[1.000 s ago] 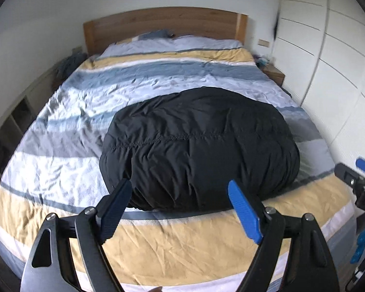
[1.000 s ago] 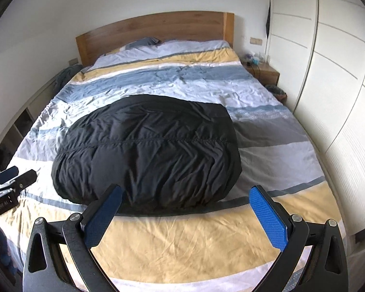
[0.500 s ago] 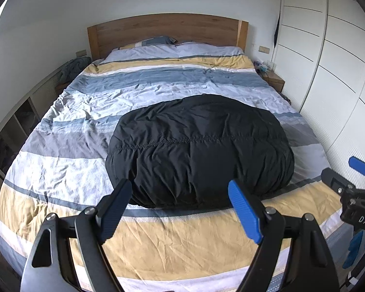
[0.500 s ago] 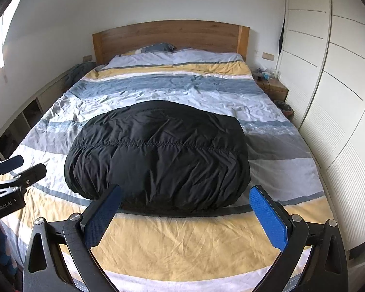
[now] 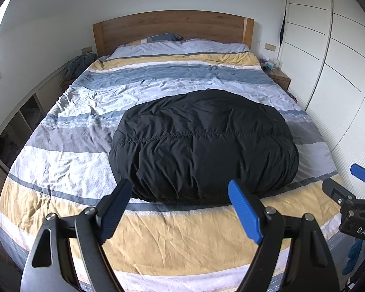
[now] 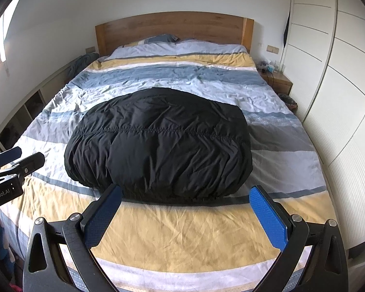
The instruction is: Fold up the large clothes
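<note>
A large black puffy garment (image 5: 202,146) lies folded into a rounded bundle on the striped bed (image 5: 85,160); it also shows in the right wrist view (image 6: 158,146). My left gripper (image 5: 180,194) is open and empty, held above the bed's foot, short of the garment's near edge. My right gripper (image 6: 186,202) is open and empty, also above the bed's foot, just short of the garment. Each gripper shows at the edge of the other's view: the right one (image 5: 352,194), the left one (image 6: 9,163).
A wooden headboard (image 5: 172,26) and pillows (image 5: 182,46) are at the far end. White wardrobe doors (image 5: 333,73) line the right side, with a wooden nightstand (image 5: 279,77). Low open shelves (image 5: 19,126) run along the left wall.
Both grippers have pulled back and risen from the garment, so more of the bed and room shows. Both stay open and empty.
</note>
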Available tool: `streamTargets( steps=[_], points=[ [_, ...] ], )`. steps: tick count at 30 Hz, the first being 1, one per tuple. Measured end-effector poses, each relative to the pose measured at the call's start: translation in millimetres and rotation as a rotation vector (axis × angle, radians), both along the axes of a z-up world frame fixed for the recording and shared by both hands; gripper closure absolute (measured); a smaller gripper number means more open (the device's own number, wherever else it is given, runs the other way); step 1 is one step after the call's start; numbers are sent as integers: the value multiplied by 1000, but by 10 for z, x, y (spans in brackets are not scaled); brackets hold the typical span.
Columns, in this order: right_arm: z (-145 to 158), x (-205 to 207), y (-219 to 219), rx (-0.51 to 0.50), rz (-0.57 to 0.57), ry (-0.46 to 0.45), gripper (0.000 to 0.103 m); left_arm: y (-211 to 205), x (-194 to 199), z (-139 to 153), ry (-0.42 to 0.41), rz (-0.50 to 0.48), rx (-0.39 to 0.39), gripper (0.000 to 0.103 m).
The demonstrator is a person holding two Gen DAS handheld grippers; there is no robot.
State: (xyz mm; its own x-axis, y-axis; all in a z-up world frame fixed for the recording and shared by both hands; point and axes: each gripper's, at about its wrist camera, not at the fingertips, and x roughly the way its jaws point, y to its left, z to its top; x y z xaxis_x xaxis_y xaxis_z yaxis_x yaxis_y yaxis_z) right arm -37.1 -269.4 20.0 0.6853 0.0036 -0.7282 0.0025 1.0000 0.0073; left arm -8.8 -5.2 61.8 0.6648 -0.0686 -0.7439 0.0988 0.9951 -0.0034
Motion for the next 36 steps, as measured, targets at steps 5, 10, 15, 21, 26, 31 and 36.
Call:
streamTargets(
  steps=[5, 10, 15, 21, 26, 31, 36],
  points=[
    [-37, -10, -49, 0, -1, 9, 0, -1, 3, -10, 5, 0, -1, 22],
    [-73, -23, -85, 3, -5, 17, 0, -47, -38, -20, 7, 1, 9, 22],
    [-93, -31, -134, 12, -12, 22, 0, -59, -37, -30, 9, 2, 13, 22],
    [-129, -33, -179, 19, -17, 33, 0, -78, -47, -40, 10, 4, 18, 22],
    [-149, -29, -218, 22, -20, 38, 0, -83, -50, -47, 11, 4, 21, 22],
    [-173, -29, -239, 21, -23, 44, 0, -75, -66, -54, 11, 6, 23, 22],
    [-190, -26, -250, 17, -28, 47, 0, -62, -68, -62, 15, 4, 25, 22]
  ],
)
